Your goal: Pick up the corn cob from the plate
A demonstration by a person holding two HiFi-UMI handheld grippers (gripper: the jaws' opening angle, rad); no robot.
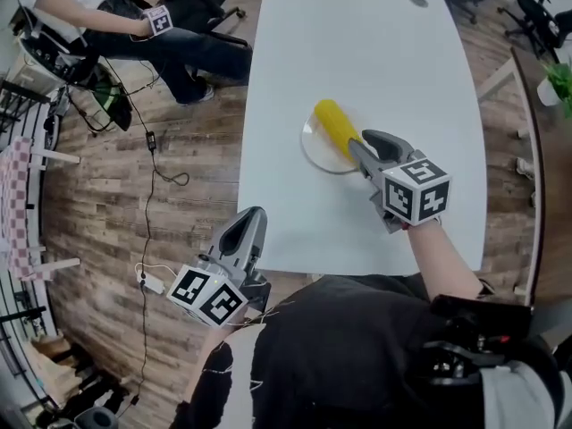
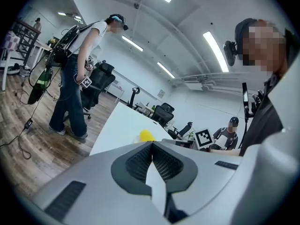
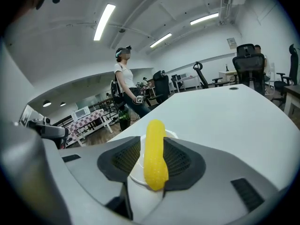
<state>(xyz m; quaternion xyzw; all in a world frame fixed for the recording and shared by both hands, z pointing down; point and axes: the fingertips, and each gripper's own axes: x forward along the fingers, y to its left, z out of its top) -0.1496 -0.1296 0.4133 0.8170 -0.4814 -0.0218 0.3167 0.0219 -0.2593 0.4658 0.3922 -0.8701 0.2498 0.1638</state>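
Corn cob (image 1: pixel 335 123) straddled, right hand-held gripper (image 1: pixel 356 145) nose-down

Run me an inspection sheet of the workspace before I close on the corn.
Surface: white rectangular table, with a grey round cap set in its far end.
Job's things: yellow corn cob lying on a white round plate.
Clutter: nothing seen.
Grippers: right claw open, corn cob between its jaws, gap at one pad; left claw shut, empty, by the table's near-left corner.
Cables: black cable trailing over the wooden floor.
Surroundings: another person at far left; office chairs; green plant at right.
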